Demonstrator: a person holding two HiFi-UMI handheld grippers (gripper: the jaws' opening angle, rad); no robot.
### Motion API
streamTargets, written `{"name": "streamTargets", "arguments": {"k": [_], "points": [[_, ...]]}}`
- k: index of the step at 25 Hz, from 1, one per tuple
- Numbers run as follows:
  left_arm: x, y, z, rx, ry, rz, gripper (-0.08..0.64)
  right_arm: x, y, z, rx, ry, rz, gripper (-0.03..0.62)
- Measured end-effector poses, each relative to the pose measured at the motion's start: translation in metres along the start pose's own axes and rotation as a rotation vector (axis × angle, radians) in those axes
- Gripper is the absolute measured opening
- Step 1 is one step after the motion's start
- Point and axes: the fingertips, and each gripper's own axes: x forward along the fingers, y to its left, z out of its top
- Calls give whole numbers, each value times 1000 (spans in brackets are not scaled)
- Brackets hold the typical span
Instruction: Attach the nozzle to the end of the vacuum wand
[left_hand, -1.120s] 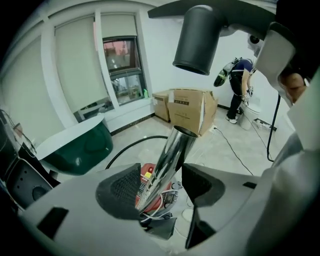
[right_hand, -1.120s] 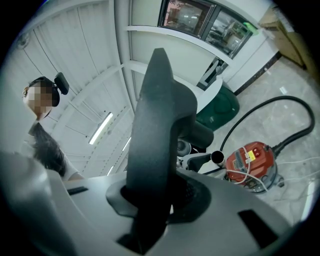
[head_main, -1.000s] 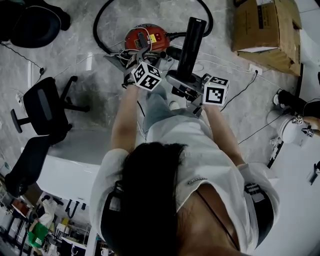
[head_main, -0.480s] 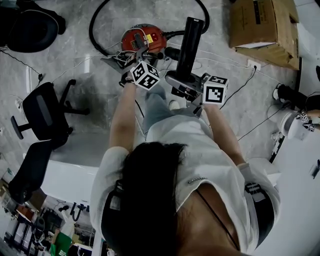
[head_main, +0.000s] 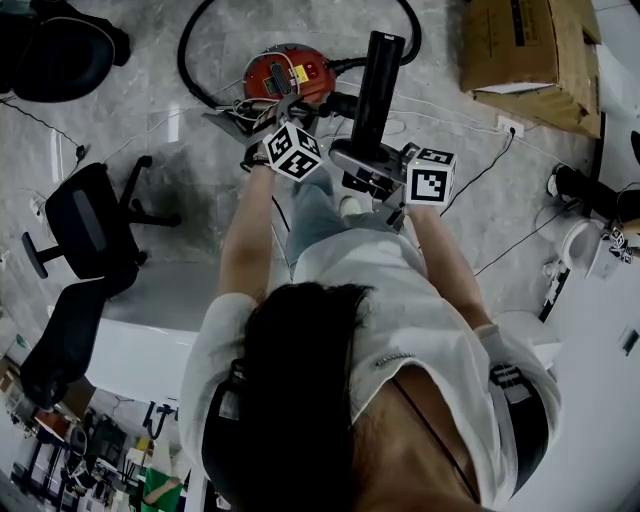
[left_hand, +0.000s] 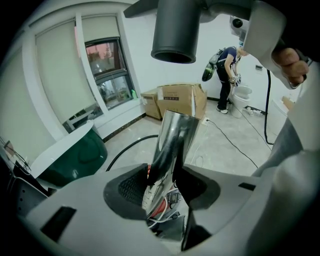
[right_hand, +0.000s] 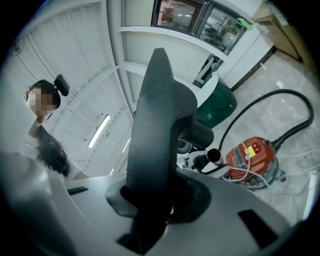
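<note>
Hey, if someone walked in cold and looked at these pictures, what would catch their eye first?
Probably the tall black nozzle standing up at the top centre of the head view, clamped in the right gripper. Next, the shiny wand between the jaws of the left gripper, which have just been closing on it, its tip pointing toward the nozzle's socket. Beyond them a red vacuum cleaner sits on the floor.

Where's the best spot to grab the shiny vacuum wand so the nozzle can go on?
Grip the wand on its straight shaft, back from the open tip, pads across its round sides, coming from the side away from the nozzle, whose socket faces that tip. The left gripper has just been closing, wand between its jaws.
</note>
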Motion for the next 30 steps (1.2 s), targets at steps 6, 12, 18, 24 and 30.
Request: {"name": "streamTargets", "arguments": {"k": [6,12,18,24,30], "points": [[1,1,0,-6,-13,-11,178,1,-3,-1,73,-17,61,94],[-2,1,-1,-15,-23,-16,178,1,-6,2,242,-66,173,94],[0,1,3,-20,-29,-15,178,-14,-28,15,420,-193,276,94],[-1,0,2,-27,-29,-16,178,-17,-36,14,500,-226,319,94],[-2,3,0,-26,-26,-15,178,-8,-30,14,518,-223,391,94]]}}
